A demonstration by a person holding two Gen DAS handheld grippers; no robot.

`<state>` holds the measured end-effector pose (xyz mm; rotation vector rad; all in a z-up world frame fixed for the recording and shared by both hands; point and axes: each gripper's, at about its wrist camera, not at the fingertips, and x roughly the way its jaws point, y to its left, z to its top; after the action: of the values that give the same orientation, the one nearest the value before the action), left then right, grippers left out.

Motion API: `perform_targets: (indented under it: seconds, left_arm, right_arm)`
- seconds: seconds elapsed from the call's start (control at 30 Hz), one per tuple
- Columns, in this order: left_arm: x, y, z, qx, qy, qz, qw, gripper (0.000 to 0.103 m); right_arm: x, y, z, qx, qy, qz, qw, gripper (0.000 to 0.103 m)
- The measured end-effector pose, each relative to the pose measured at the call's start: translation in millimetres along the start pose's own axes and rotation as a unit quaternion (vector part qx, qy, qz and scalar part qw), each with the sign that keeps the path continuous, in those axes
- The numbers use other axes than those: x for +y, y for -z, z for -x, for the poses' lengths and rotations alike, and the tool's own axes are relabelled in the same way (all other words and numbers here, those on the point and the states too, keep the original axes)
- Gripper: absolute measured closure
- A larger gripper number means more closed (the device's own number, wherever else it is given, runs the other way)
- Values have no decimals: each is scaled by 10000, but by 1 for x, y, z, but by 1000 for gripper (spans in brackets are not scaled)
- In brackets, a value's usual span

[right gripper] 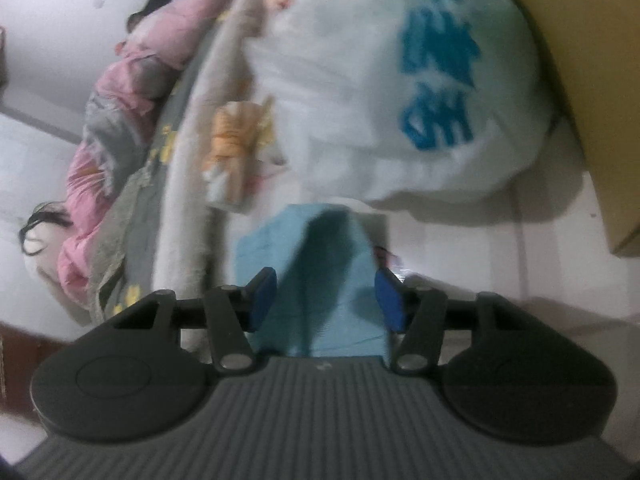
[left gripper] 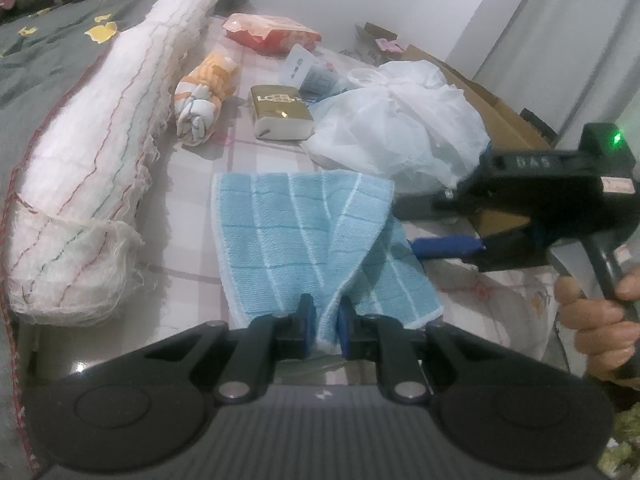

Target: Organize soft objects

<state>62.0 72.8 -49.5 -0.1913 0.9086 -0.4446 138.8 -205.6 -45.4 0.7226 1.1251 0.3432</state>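
A light blue checked cloth (left gripper: 296, 236) lies on the pink-checked bed sheet, partly folded over itself. My left gripper (left gripper: 326, 328) is shut on its near edge. My right gripper (left gripper: 404, 228) reaches in from the right at the cloth's right edge; in its own view the right gripper (right gripper: 326, 300) is open with the blue cloth (right gripper: 336, 280) lying between its fingers. A rolled orange and white cloth (left gripper: 206, 96) lies farther back, and it also shows blurred in the right wrist view (right gripper: 234, 148).
A long rolled white blanket (left gripper: 92, 172) lies along the left. A white plastic bag (left gripper: 400, 128) sits behind the cloth, near cardboard boxes (left gripper: 492, 104). A gold tissue pack (left gripper: 280, 112) and a red packet (left gripper: 272, 32) lie farther back. Grey duvet (left gripper: 48, 48) at far left.
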Motion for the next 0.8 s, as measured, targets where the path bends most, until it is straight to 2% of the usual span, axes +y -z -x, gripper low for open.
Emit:
perform_targets:
  seconds: [0.27, 0.37, 0.53, 0.67, 0.8]
  left_arm:
    - [-2, 0, 0, -18, 8, -146, 9999, 88]
    - [-1, 0, -1, -21, 35, -164, 9999, 88]
    - [1, 1, -2, -35, 77, -190, 9998, 87]
    - [2, 2, -2, -47, 93, -189, 9998, 87]
    - [2, 3, -1, -59, 86, -231, 9997, 87]
  right_arm:
    - [-1, 2, -20, 172, -569, -247, 9979, 47]
    - [0, 5, -18, 91, -766, -252, 9967, 46]
    - [2, -2, -13, -292, -307, -165, 9990, 46]
    - [2, -8, -17, -510, -102, -43, 9986, 46]
    - [1, -7, -21, -574, -212, 62, 9981, 46]
